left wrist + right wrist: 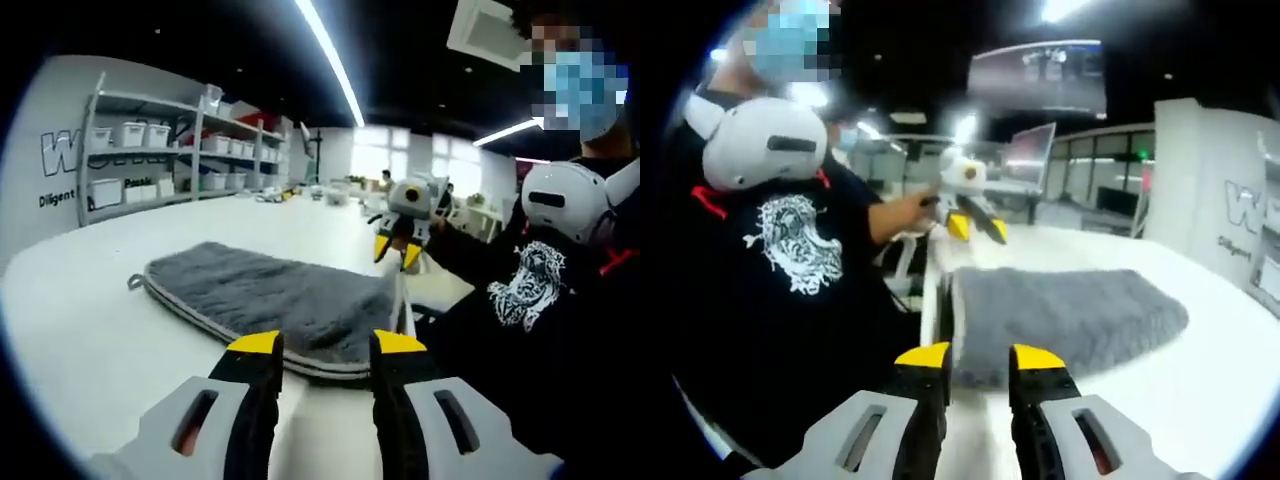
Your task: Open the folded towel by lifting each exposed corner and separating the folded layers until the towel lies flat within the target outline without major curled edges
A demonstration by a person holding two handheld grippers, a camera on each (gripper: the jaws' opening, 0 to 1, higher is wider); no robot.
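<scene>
- Grey and fluffy, the folded towel [280,300] lies on the white table [90,330], in the middle of the left gripper view.
- In the right gripper view the towel [1060,315] sits in the middle too, a bit to the right.
- At the bottom of the left gripper view, the left gripper [325,345] has its yellow-tipped jaws apart. They hold nothing and sit just in front of the towel's near edge.
- At the bottom of the right gripper view, the right gripper [978,358] also has its jaws apart, holding nothing, near the towel's edge.
- Each gripper also shows up small, past the towel, in the other one's view.
- Shelves [170,150] with white boxes stand at the upper left of the left gripper view.
- Beside the table is a person in a black shirt [790,260].
</scene>
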